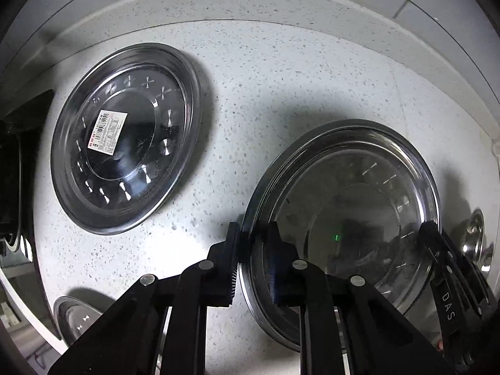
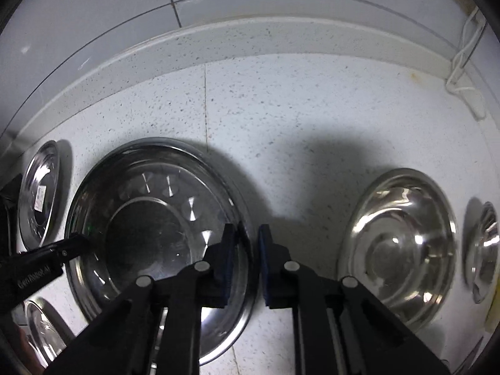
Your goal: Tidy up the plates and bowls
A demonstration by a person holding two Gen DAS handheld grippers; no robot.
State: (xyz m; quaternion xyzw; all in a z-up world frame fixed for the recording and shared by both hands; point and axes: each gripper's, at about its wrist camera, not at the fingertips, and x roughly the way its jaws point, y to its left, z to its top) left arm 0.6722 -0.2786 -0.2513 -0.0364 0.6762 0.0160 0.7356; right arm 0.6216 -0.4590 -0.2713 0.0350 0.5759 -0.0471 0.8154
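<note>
A large steel plate (image 1: pixel 343 218) lies on the speckled white counter (image 1: pixel 265 93). My left gripper (image 1: pixel 251 240) straddles its left rim, one finger outside and one inside, closed on the rim. My right gripper (image 2: pixel 247 243) straddles the same plate's (image 2: pixel 150 225) right rim, with a small gap still visible between the pads. The left gripper (image 2: pixel 75 243) shows at the plate's left rim in the right wrist view. The right gripper (image 1: pixel 434 237) shows at the plate's right rim in the left wrist view. A second steel plate with a barcode sticker (image 1: pixel 125 137) lies to the left.
A steel bowl (image 2: pixel 400 247) and a smaller bowl (image 2: pixel 481 250) lie to the right. Another plate (image 1: pixel 75 315) lies at the counter's near left edge. The counter's raised back edge (image 2: pixel 250 43) and tiled wall are behind. A white cable (image 2: pixel 462 62) hangs at the far right.
</note>
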